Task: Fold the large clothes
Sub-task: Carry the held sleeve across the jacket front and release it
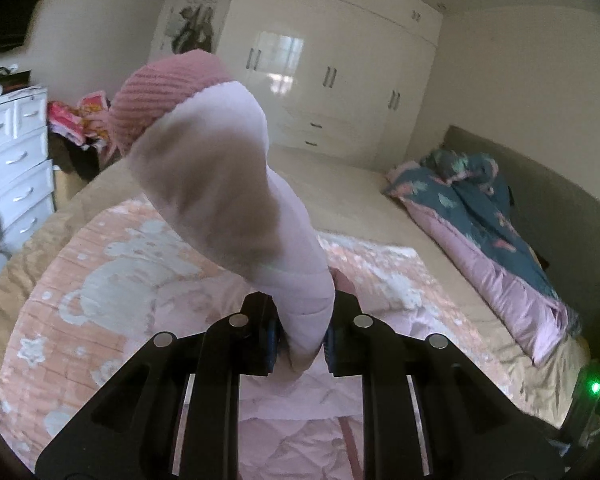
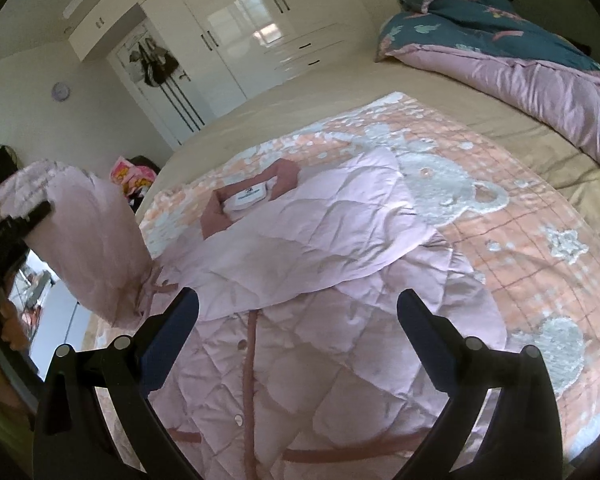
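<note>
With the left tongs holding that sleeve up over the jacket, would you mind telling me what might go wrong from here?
1. The left tongs pinch only a narrow part of the sleeve; the padded fabric may slip out mid-fold.
2. The lifted sleeve could drag the jacket and disturb the sleeve already folded across it.
3. The right tongs hang open above the jacket and pin nothing, so the body may shift on the blanket.

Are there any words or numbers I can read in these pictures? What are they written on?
None can be read.
Neck label inside the pink jacket: a small dark logo and a line of print, too small and blurred to read.
Poster on the door: dark shapes only, no letters to make out.
Bear blanket: pictures of bears and stars, no words.
</note>
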